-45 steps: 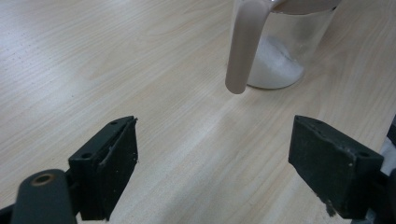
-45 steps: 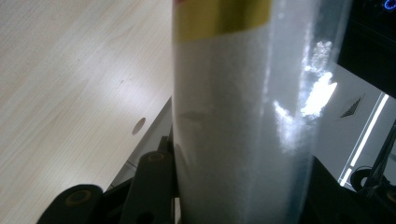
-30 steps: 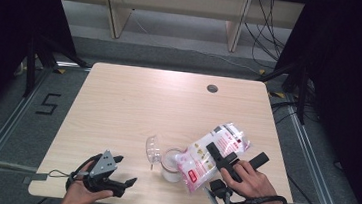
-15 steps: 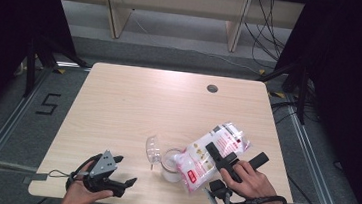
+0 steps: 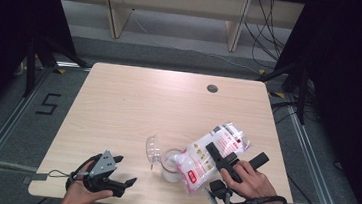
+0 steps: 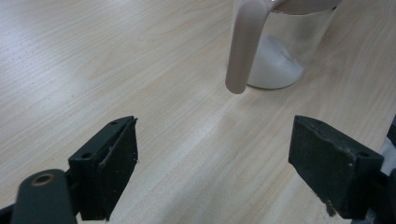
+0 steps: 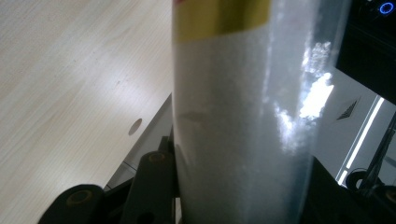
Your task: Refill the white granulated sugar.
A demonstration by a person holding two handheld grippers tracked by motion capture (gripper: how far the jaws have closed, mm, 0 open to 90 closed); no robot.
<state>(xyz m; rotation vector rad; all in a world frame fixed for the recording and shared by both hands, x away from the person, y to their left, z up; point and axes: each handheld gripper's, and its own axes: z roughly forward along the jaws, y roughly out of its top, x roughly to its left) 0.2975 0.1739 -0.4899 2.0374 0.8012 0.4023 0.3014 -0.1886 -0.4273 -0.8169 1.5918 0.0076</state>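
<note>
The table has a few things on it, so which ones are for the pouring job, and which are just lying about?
For the job:
- bag of white grains, clamped in the right hand-held gripper
- glass jar, some white grains inside
- jar's open lid

Just there:
- left hand-held gripper, open, holding nothing
- round hole in the table

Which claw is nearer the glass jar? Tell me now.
Right. The right claw grips the bag, tilted with its mouth over the glass jar. The left claw stands open, empty, apart toward the jar's left.
</note>
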